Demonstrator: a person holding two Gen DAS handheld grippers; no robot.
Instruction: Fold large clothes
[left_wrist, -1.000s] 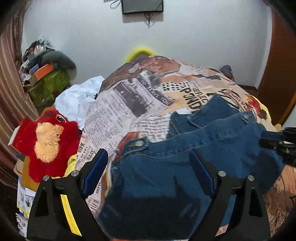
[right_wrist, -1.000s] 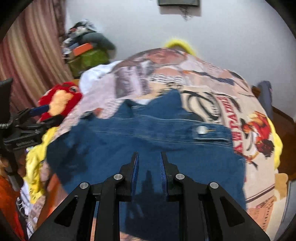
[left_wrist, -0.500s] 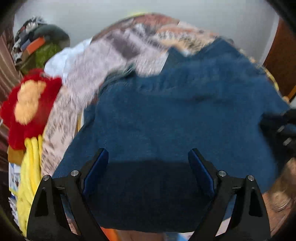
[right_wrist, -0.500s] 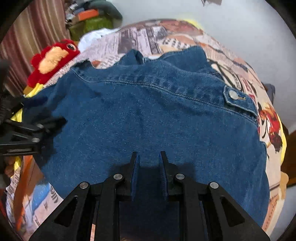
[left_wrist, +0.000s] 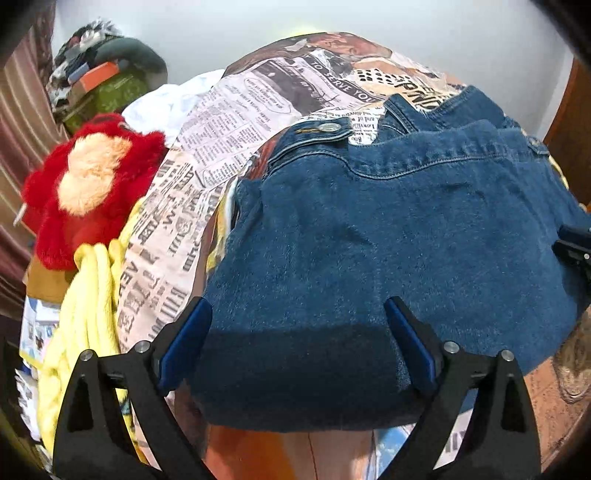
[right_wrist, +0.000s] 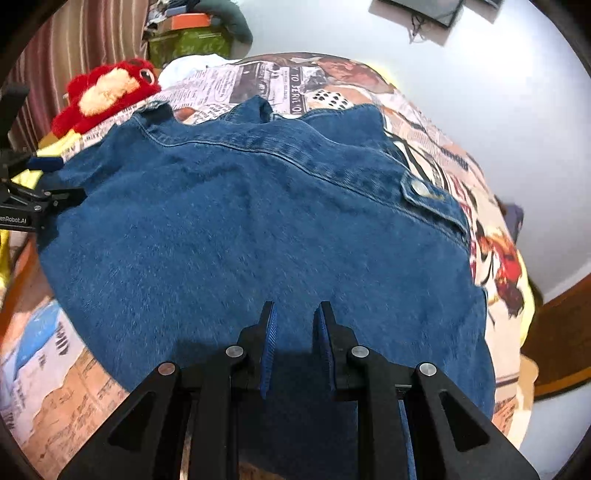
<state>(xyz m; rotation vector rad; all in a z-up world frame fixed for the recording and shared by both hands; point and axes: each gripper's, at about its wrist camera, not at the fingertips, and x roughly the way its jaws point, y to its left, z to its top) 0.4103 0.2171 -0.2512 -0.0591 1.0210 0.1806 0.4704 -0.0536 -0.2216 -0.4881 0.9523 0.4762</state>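
With the denim jacket (right_wrist: 258, 229) spread on the printed bedspread (left_wrist: 236, 122), the left gripper (left_wrist: 295, 347) gaped empty (the right gripper (right_wrist: 293, 332) narrowly parted, hold uncertain), so regripping an edge seemed next.

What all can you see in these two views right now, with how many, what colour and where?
jacket: one, blue denim, spread flat on the bedsheet
bedsheet: one, newspaper print, covering the bed
plush toy: one, red with a tan face, left of the bed
yellow cloth: one, yellow, below the plush toy at the bed's left edge
white cloth: one, white, far left corner of the bed
left claw: one, black with blue pads, jaws wide apart over the jacket's near edge
right claw: one, black with blue pads, jaws narrow over the jacket
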